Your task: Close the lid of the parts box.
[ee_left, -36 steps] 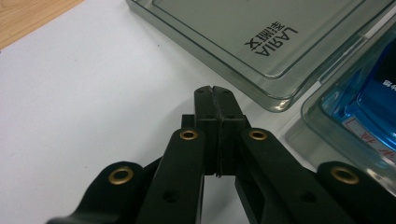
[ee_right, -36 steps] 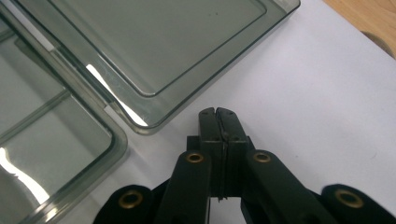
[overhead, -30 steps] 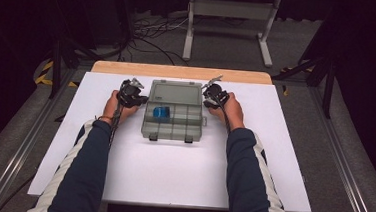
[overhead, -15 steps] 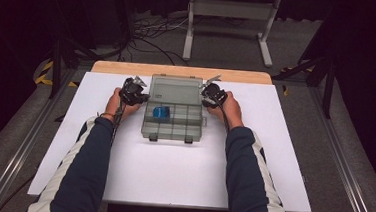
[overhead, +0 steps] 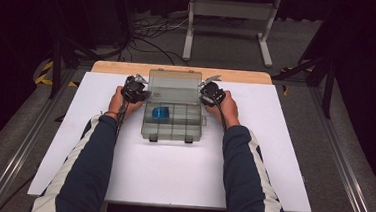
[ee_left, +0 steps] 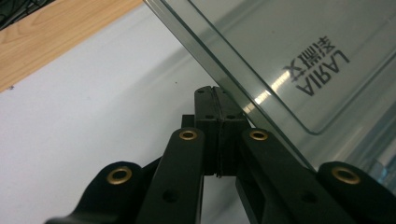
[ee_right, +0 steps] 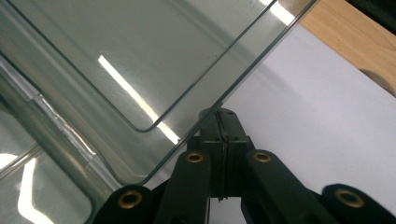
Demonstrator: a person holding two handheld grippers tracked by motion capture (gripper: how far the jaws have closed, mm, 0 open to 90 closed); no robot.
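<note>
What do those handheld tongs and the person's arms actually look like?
Both tongs, left and right, are black with a grey plate on top. Up close, the left tongs show flat black linkage bars with brass-coloured rivets and ribbed pads. A dark cable trails from each. The sleeves are navy with white side stripes.

The clear lid [ee_left: 299, 56] is running off the top and right edges of the left gripper view, and its hinge is blurring in the right gripper view. In the high view, the blue object [overhead: 161, 112] in the organizer box [overhead: 172, 130] is showing too small to identify.
</note>
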